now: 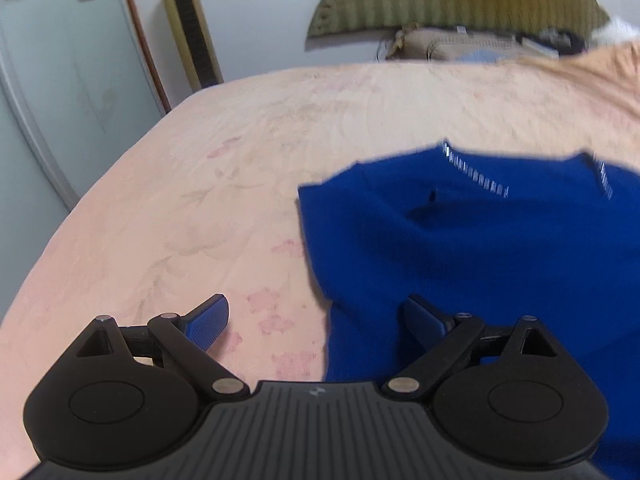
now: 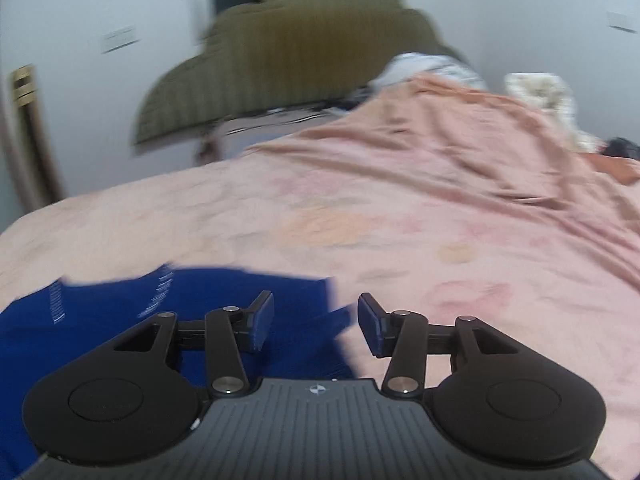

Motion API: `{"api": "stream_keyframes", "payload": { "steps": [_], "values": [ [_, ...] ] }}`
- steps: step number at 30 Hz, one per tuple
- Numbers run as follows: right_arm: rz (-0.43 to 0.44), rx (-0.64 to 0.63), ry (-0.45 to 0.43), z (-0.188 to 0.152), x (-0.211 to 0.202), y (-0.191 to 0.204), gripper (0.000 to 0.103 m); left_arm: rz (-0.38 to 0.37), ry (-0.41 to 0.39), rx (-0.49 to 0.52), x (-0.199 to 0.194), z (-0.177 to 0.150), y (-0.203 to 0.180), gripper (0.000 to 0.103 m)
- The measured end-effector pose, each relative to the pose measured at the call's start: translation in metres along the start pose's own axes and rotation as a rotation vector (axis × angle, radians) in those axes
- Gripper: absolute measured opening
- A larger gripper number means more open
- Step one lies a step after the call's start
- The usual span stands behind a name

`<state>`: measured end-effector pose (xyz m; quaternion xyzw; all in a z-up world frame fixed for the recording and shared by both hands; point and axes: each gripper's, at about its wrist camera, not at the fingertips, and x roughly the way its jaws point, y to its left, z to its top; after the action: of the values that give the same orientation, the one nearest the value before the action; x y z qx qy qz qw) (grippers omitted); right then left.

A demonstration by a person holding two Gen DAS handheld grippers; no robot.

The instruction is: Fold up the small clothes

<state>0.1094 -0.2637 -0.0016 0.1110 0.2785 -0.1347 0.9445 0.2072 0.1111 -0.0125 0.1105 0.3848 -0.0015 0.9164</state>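
A small blue garment (image 1: 472, 240) with white dashed trim lies on the pink bedspread (image 1: 240, 168). In the left wrist view it fills the right half, and my left gripper (image 1: 316, 320) hovers over its left edge, jaws wide apart, nothing between them. In the right wrist view the same blue garment (image 2: 120, 320) lies at the lower left. My right gripper (image 2: 316, 320) stands over the garment's right edge, jaws parted, and the pads grip no cloth.
An olive padded headboard (image 2: 288, 56) and pillows stand at the far end of the bed. The bedspread bunches into folds (image 2: 500, 152) at the right. A tall gold-trimmed unit (image 1: 188, 28) and a glass door (image 1: 52, 80) stand left of the bed.
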Motion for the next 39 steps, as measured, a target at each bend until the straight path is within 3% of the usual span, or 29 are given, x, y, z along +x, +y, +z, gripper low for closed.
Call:
{"api": "stream_keyframes", "payload": {
  "steps": [3, 5, 7, 10, 16, 22, 26, 31, 39],
  "values": [
    [-0.059, -0.066, 0.108, -0.009, 0.02, 0.008, 0.059, 0.011, -0.004, -0.001, -0.002, -0.006, -0.001, 0.095],
    [-0.094, -0.052, 0.105, -0.013, 0.017, 0.004, 0.06, 0.003, -0.015, 0.003, -0.009, -0.009, 0.001, 0.095],
    [-0.074, -0.029, 0.082, -0.013, 0.005, 0.001, 0.062, -0.004, -0.027, 0.006, -0.019, -0.009, 0.001, 0.095],
    [-0.045, -0.03, 0.05, -0.021, -0.018, -0.003, 0.074, -0.029, -0.037, -0.011, -0.036, -0.016, 0.005, 0.095],
    [-0.038, -0.044, 0.111, -0.046, -0.037, -0.019, 0.076, -0.057, -0.027, 0.001, -0.052, -0.043, 0.012, 0.095],
    [-0.187, -0.027, 0.099, -0.053, -0.031, -0.032, 0.076, -0.056, -0.007, 0.011, -0.061, -0.068, 0.017, 0.095],
    [-0.065, -0.052, 0.072, -0.052, -0.052, -0.02, 0.076, -0.065, -0.006, -0.021, -0.074, -0.069, 0.021, 0.095],
    [0.05, -0.086, 0.099, -0.064, -0.071, 0.007, 0.077, -0.086, -0.003, -0.035, -0.082, -0.073, 0.011, 0.095],
    [0.109, -0.135, 0.134, -0.086, -0.091, 0.029, 0.082, -0.1, 0.003, -0.026, -0.093, -0.085, 0.004, 0.095]
  ]
}}
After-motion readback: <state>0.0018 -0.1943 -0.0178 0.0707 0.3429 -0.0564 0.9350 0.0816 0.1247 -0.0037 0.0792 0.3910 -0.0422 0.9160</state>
